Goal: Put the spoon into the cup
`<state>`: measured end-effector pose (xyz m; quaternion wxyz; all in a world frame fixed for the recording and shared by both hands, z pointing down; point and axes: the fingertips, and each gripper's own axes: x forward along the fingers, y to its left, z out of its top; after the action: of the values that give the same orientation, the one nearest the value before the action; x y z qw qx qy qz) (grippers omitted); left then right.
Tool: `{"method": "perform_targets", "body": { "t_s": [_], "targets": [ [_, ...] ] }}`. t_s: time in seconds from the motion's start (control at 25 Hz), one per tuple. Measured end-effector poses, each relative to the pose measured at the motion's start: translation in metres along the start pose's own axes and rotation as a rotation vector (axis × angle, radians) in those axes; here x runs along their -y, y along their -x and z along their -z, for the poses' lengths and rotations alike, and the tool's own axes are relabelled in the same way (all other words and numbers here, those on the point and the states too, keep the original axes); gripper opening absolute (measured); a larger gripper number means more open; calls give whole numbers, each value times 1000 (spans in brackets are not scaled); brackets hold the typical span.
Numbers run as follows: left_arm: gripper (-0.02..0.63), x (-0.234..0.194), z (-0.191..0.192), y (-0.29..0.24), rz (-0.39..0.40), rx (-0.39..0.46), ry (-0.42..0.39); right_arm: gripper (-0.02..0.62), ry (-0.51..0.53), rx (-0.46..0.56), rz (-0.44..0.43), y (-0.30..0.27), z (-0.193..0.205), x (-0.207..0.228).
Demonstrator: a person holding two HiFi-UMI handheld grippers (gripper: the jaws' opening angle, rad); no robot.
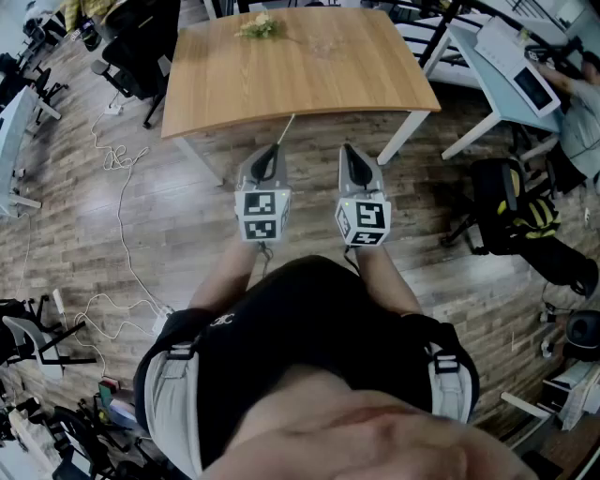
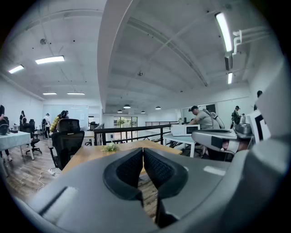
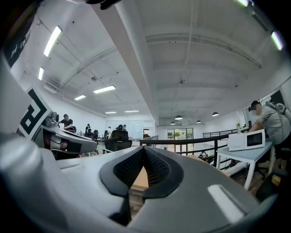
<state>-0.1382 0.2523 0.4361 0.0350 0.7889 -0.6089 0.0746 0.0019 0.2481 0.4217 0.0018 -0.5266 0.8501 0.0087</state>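
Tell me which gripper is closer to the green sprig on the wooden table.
Left. The left gripper is over the floor, almost in line with the sprig; the right gripper is beside it, farther off to the sprig's right. Both are short of the table.

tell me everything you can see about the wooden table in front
The table has a light wood-grain top with rounded corners, carried on slim white legs. It stands level on the dark plank floor, ahead of the left gripper and right gripper, neither of which touches it. A small sprig of greenery lies near its far edge. A faint clear object seems to sit near the middle, too indistinct to name.
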Motion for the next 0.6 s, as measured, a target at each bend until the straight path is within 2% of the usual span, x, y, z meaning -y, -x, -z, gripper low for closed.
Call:
{"method": "perform_targets", "body": {
  "t_s": [0.36,0.6],
  "targets": [
    [17,14,5,-8,10,-24,13,-2,-12,0,-20,5,9,7],
    [17,38,9,-12,19,-51,14,0,-54,-6,20,22,15,37]
  ]
}}
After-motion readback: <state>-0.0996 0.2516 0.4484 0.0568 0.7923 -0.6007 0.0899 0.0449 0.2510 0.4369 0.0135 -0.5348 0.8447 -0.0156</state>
